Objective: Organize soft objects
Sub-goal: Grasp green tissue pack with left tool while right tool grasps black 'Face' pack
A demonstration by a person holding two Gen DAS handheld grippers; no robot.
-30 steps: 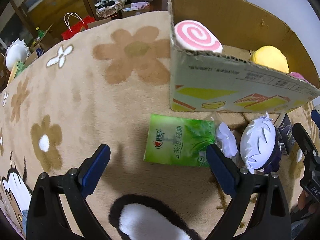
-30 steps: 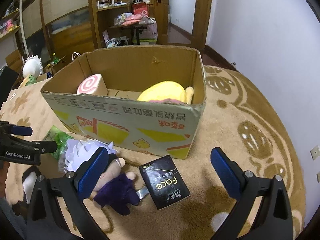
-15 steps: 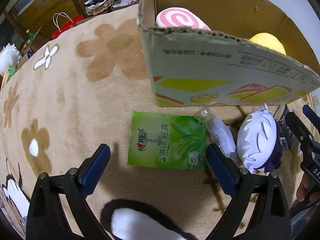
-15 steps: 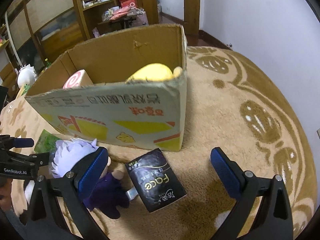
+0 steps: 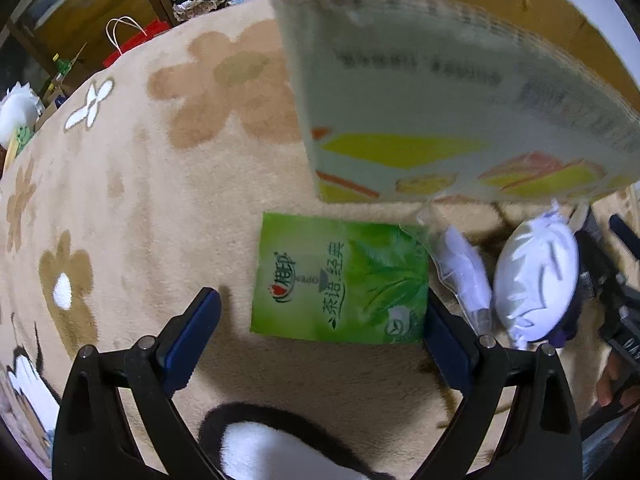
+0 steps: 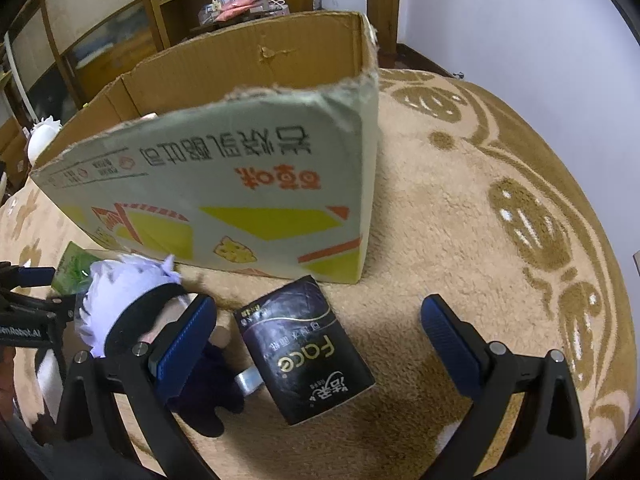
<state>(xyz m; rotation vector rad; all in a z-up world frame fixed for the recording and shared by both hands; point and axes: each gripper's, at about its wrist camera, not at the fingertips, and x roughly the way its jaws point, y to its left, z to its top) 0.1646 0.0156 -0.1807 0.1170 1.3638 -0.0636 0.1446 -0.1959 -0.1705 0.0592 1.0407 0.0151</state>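
A green tissue pack (image 5: 340,278) lies flat on the carpet in front of the cardboard box (image 5: 440,120). My left gripper (image 5: 320,332) is open, low over the carpet, its fingers on either side of the pack's near edge. A clear bag with white stuff (image 5: 464,276) and a white-haired plush doll (image 5: 536,276) lie to the pack's right. In the right wrist view a black tissue pack (image 6: 304,348) lies between the fingers of my open right gripper (image 6: 320,336); the doll (image 6: 132,304) lies at the left finger. The box (image 6: 240,184) hides its contents.
The beige flowered carpet (image 5: 160,200) stretches left of the box. Wooden shelves (image 6: 192,8) and a door stand behind. A red bag (image 5: 132,42) and a white plush (image 5: 16,112) sit at the far left. A white wall (image 6: 520,20) is on the right.
Both grippers have dropped lower and moved closer to the box, so its front wall now hides the pink roll and yellow plush inside. Both stay open.
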